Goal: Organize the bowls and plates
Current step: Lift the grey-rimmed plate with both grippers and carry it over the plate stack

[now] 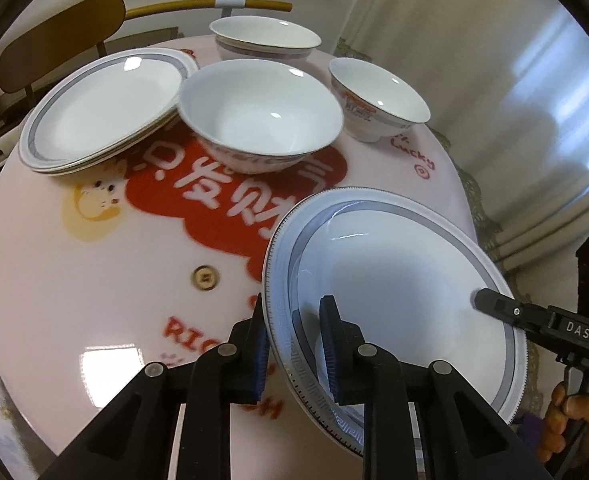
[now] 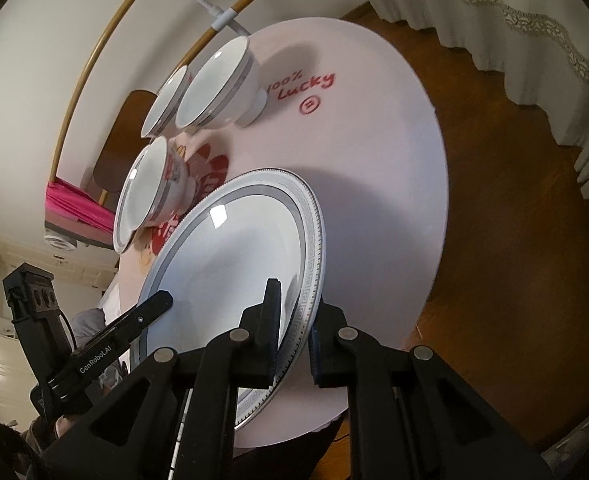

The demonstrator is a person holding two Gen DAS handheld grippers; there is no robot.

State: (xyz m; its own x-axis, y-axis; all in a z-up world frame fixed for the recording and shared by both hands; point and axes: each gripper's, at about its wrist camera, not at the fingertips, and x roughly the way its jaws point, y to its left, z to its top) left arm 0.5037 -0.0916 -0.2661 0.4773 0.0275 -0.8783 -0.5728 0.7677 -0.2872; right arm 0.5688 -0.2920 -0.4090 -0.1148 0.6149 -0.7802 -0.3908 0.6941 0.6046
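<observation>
A white plate with a grey patterned rim (image 1: 394,280) (image 2: 234,260) hangs tilted just above the round table (image 1: 74,280) (image 2: 374,160), held at two sides. My left gripper (image 1: 294,344) is shut on its near-left rim, one pad under it and one inside the well. My right gripper (image 2: 294,328) is shut on the opposite rim; its black fingertip (image 1: 490,302) shows at the plate's right edge. A stack of matching plates (image 1: 106,108) lies at the table's far left. A large bowl (image 1: 258,112) stands beside the stack, another bowl (image 1: 264,38) behind it and a small footed bowl (image 1: 378,96) to the right.
A brown chair back (image 1: 58,40) stands beyond the table's far left edge. A lace-edged curtain (image 2: 494,20) and wooden floor (image 2: 514,200) lie to the table's right. A person's hand (image 1: 570,412) grips the right gripper's handle. The bowls (image 2: 214,84) crowd the table's far side.
</observation>
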